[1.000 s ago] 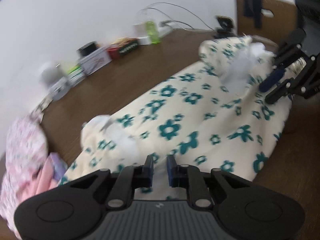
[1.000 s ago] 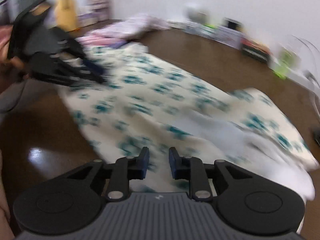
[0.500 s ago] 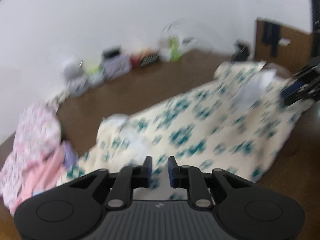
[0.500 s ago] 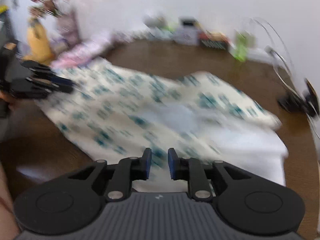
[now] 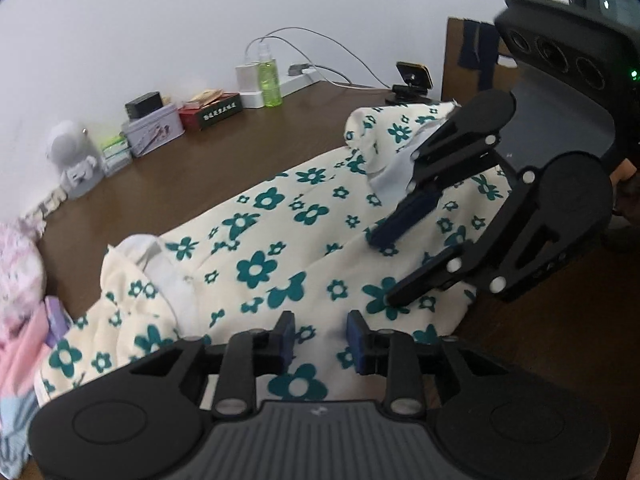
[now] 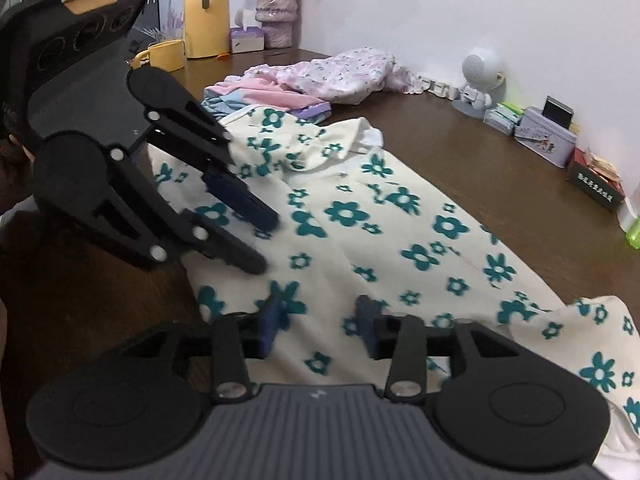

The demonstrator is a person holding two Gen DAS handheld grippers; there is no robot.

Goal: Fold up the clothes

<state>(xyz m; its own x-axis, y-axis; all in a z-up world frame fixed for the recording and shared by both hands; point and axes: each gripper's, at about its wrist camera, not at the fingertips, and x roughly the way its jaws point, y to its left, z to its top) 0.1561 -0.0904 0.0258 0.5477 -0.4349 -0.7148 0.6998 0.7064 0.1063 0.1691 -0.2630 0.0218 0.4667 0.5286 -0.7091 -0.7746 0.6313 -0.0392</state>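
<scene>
Cream cloth printed with teal flowers, the garment (image 5: 280, 248) lies spread flat along the dark wooden bench (image 5: 192, 168), and both your tongs hang just above its near edge. Your left tongs (image 5: 320, 338) have just been opening: the blue pads stand a modest gap apart with only the flowered cloth showing beneath them, nothing pinched. Your right tongs (image 6: 316, 326) have just been opening too and stand wider, about half spread, likewise holding nothing; the garment (image 6: 400, 240) lies loose under them. From the left wrist view, your right tongs (image 5: 390, 264) point down toward the garment's right part, their blue pad (image 5: 404, 216) hovering close over the cloth; whether it touches, you cannot tell. From the right wrist view, your left tongs (image 6: 264, 240) reach over the garment's left part in the same way. The garment's white collar (image 5: 168, 276) sits at its left end, bunched up a little, and its far right end is folded over into a soft hump beside a small black stand (image 5: 412, 84). Just beyond the collar end lies a heap of pink and lilac clothes (image 6: 320, 80). Behind the garment, along the white wall, stand a green bottle (image 5: 269, 80), a lilac tin (image 5: 154, 134) and a small white figure (image 5: 76, 164).
</scene>
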